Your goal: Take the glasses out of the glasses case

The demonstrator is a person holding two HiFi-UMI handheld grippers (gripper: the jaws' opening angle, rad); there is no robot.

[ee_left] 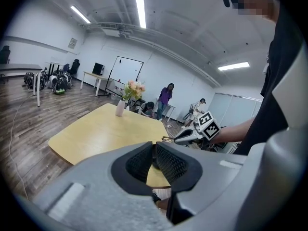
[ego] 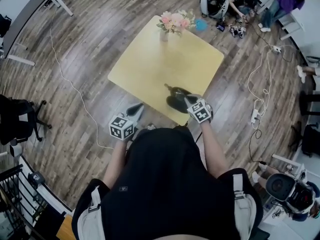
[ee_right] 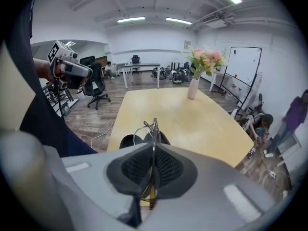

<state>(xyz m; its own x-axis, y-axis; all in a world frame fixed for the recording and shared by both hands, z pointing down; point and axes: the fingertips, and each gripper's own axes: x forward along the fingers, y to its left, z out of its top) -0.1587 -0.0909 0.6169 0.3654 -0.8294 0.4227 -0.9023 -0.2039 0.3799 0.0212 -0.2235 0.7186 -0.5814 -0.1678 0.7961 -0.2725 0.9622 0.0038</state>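
Pinching the glasses [ee_right: 153, 126] by their wire frame, the right gripper [ee_right: 154, 150] may bend or drop them over the case [ee_right: 126, 141]. The left gripper [ee_left: 154, 160] is closed, empty.

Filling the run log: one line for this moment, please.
right tool: shut on glasses | case: open on table | left tool: shut, empty

There was one tabletop [ego: 150, 71], one flower vase [ego: 164, 35], one glasses case [ego: 176, 103], one pair of glasses [ee_right: 153, 128], and two grippers: left gripper [ego: 136, 109], right gripper [ego: 188, 101].
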